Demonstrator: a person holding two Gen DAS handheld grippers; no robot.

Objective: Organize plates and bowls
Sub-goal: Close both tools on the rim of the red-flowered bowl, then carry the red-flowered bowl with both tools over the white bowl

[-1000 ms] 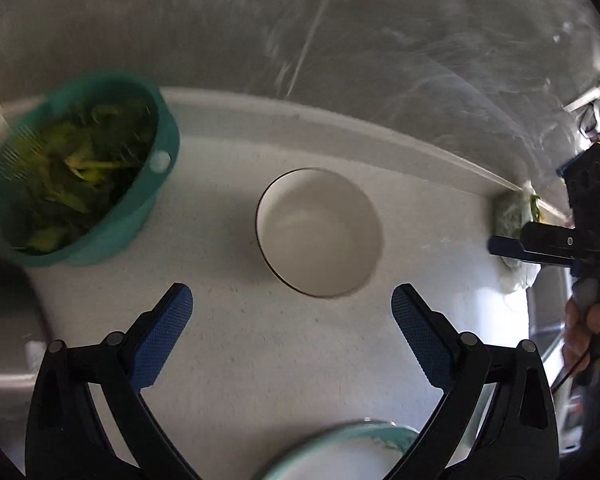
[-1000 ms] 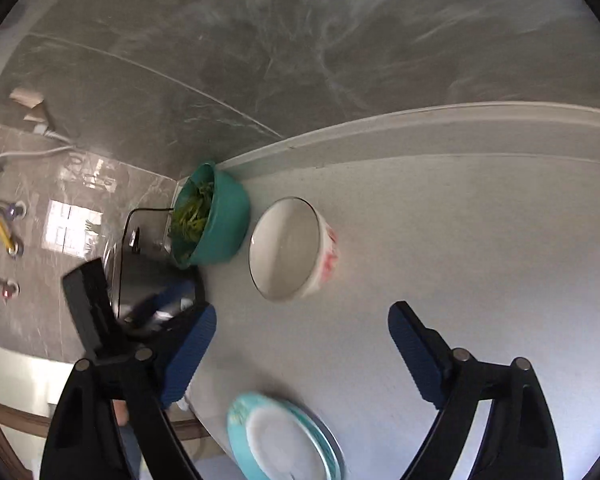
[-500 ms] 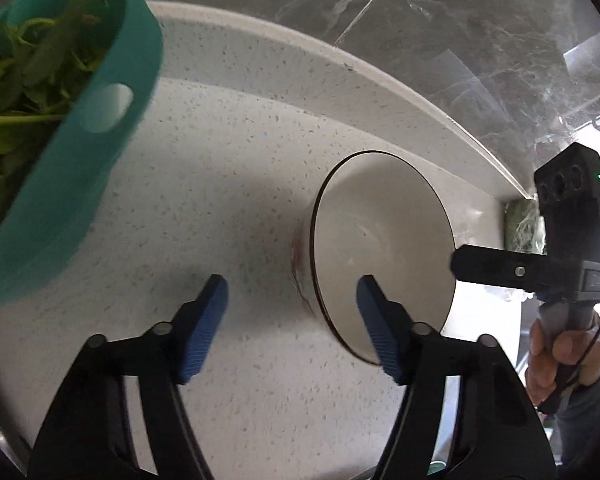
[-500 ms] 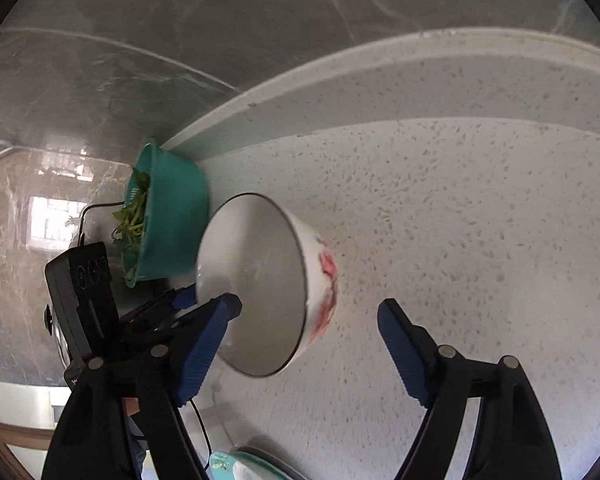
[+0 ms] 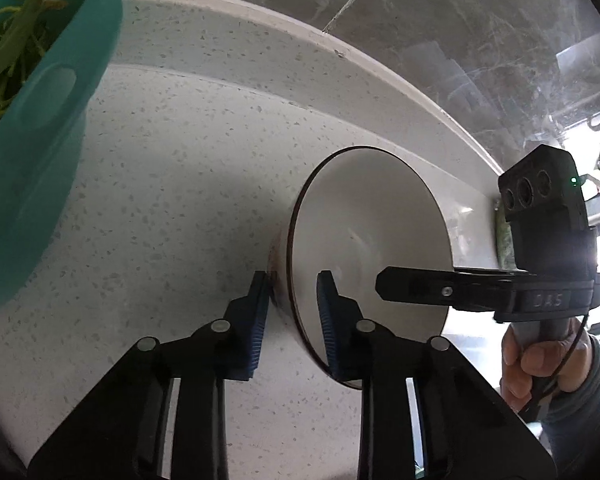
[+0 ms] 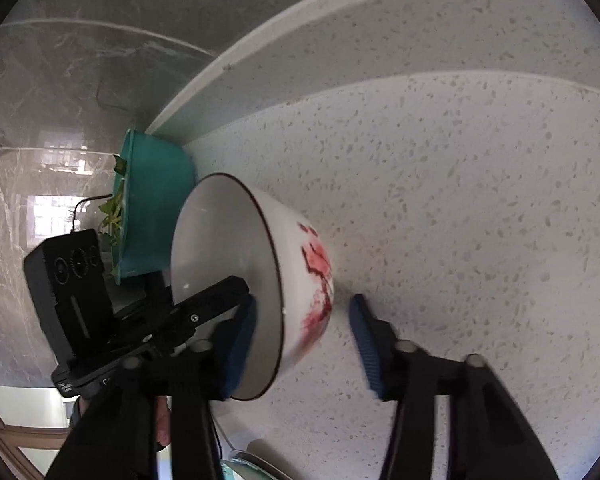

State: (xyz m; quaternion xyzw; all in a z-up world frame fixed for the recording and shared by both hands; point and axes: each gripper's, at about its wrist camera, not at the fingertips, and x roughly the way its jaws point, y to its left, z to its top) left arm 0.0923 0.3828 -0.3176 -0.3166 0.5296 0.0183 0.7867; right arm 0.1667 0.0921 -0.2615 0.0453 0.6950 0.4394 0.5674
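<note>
Both grippers address one white bowl (image 5: pixel 364 248) standing on the speckled countertop (image 5: pixel 172 184), each straddling the rim wall on its own side, apparently so that the load is shared for a two-handed lift. The left gripper (image 5: pixel 292 304) has one blue pad against the outer wall and one inside the bowl; its jaws are closing and stand narrow, and the outer pad appears to touch the wall, though firm pressure from the inner pad cannot be confirmed. The right gripper (image 6: pixel 304 332) straddles the opposite rim: one pad lies inside the bowl close to the wall, while the outer pad stands clearly apart from the red-patterned outer surface, so its closing jaws have no hold yet. The bowl is empty. At the bottom edge of the right wrist view, the rim of a plate (image 6: pixel 252 466) is partly visible near the bowl; its contents cannot be determined. Beyond the bowl, near the raised back edge of the counter, a teal basin (image 5: pixel 40 140) holds green leafy vegetables (image 5: pixel 16 40).
</note>
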